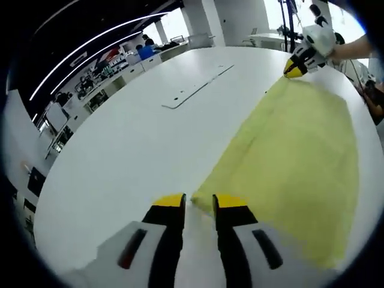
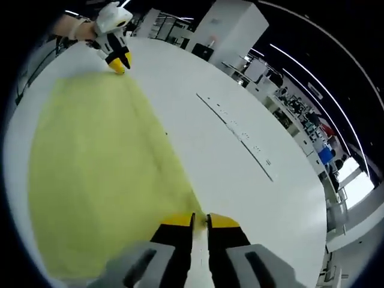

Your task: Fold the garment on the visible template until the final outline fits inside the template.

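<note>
A pale yellow garment (image 1: 294, 162) lies spread flat on the white table (image 1: 120, 156). In the left gripper view, my left gripper (image 1: 200, 201) is at the garment's near corner, its yellow-tipped jaws closed on the cloth edge. At the far corner, my right gripper (image 1: 295, 69) pinches the cloth, held by a person's hand. In the right gripper view, the garment (image 2: 96, 174) stretches away from my right gripper (image 2: 200, 221), shut on the near corner. My left gripper (image 2: 120, 62) grips the far corner there.
A long narrow strip with small holes (image 1: 195, 90) runs across the table beside the garment, also seen as a thin line (image 2: 240, 135). Desks, shelves and people stand beyond the table's far edge (image 1: 144, 51). Bare tabletop lies beside the cloth.
</note>
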{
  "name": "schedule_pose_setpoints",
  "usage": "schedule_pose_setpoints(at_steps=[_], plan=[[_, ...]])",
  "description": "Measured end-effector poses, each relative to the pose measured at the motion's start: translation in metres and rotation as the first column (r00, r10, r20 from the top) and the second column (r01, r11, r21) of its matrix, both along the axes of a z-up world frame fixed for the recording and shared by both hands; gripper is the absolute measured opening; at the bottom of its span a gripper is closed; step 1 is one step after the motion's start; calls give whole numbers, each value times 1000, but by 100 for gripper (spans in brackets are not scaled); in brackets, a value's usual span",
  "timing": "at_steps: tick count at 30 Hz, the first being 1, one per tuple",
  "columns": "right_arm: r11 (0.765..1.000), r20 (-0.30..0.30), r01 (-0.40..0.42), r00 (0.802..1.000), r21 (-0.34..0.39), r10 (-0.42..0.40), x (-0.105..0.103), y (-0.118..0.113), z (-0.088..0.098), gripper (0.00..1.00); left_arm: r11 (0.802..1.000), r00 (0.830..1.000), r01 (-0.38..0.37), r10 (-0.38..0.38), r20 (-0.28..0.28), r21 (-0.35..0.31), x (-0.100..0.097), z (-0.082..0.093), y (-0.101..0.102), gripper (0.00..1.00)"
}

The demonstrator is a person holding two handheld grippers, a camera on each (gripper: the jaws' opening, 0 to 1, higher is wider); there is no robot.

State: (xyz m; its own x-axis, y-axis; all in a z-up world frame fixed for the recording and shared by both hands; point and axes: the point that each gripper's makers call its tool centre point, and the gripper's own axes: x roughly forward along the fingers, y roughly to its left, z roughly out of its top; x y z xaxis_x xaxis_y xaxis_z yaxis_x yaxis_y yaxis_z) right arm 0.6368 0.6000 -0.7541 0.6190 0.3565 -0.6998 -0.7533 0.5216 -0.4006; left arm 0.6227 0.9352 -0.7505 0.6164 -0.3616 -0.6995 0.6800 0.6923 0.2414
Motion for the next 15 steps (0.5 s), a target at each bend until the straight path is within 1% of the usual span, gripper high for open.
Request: schedule_pose_setpoints(at_steps=[1,2,3,4,6,7,8,9,10,11,12,13,14,15], plan=[[999,-11,16,1000,29,-16,-2,0,1,19,1000,1000,-2,2,0,-15,-2,2,0,29],[999,-13,22,1000,40,-21,-2,0,2,22,999,1000,-9,9,-3,-41,-4,3,-2,29],[998,-14,24,1000,64,-24,-3,0,5,24,996,1000,-22,23,1,-85,-6,6,-3,31],[995,-23,37,999,89,-35,-5,1,6,26,993,999,-37,37,-1,-110,-6,7,-2,34],[982,-44,55,998,179,-47,-8,6,10,32,978,998,-68,62,-33,-199,-11,10,-3,40],[978,-53,64,997,199,-55,-10,6,12,35,960,996,-80,69,-52,-267,-14,13,-6,45],[967,-79,78,995,241,-61,-13,7,14,40,948,996,-90,77,-55,-305,-15,17,-7,51],[958,-92,87,994,275,-64,-15,9,15,43,939,995,-94,79,-59,-330,-17,20,-7,56],[945,-109,106,991,311,-75,-17,9,18,46,932,996,-90,73,-59,-351,-18,23,-7,59],[937,-122,113,990,330,-76,-19,10,19,50,922,995,-96,78,-64,-374,-20,26,-6,62],[925,-135,126,987,358,-82,-21,10,20,52,918,995,-95,78,-60,-386,-22,30,-5,68],[920,-139,130,987,370,-84,-23,10,22,55,914,996,-93,79,-51,-396,-23,34,-4,71],[908,-141,129,987,398,-79,-25,11,24,59,909,996,-93,79,-51,-407,-25,37,-2,74],[907,-145,132,986,401,-79,-26,11,25,61,909,995,-93,77,-55,-406,-27,37,-1,78]])
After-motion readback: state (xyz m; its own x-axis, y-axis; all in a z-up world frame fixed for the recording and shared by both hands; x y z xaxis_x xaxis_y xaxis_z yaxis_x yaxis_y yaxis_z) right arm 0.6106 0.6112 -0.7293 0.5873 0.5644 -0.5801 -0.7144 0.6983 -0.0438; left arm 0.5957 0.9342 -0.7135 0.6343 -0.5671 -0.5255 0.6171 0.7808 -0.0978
